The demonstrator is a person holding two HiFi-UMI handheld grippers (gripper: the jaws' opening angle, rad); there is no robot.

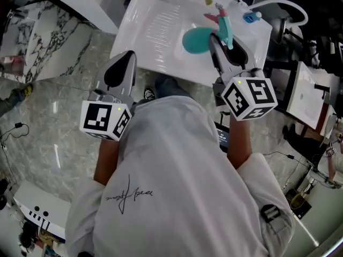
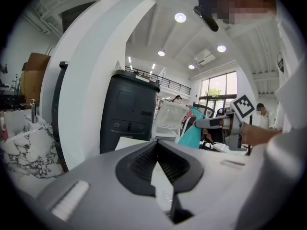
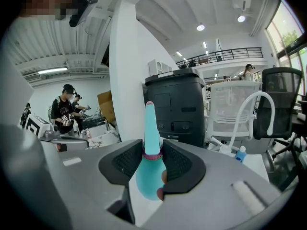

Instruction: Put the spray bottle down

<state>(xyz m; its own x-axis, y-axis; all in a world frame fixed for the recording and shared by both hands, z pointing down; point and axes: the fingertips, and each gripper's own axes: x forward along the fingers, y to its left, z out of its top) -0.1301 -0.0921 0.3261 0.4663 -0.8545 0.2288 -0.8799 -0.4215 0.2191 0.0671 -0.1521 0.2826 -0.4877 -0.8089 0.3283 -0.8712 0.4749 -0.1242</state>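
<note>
A teal spray bottle (image 1: 197,40) with a pink trigger hangs over the white table (image 1: 153,25), held by its neck. My right gripper (image 1: 227,45) is shut on it. In the right gripper view the pads clamp the pink collar of the bottle (image 3: 152,145), and its nozzle points up between the jaws of the right gripper (image 3: 152,156). My left gripper (image 1: 124,59) hovers at the table's near left edge, shut and holding nothing. In the left gripper view the left gripper (image 2: 157,150) has its pads together, and the bottle (image 2: 192,134) and the right gripper (image 2: 212,123) show further right.
A small blue-capped bottle (image 1: 251,16) and a yellow bit (image 1: 209,1) lie at the table's far end. A black bin (image 3: 175,109), a white chair (image 3: 230,110) and a black chair (image 3: 277,99) stand beyond. Marble slabs (image 1: 32,36) lean at left. People stand in the background.
</note>
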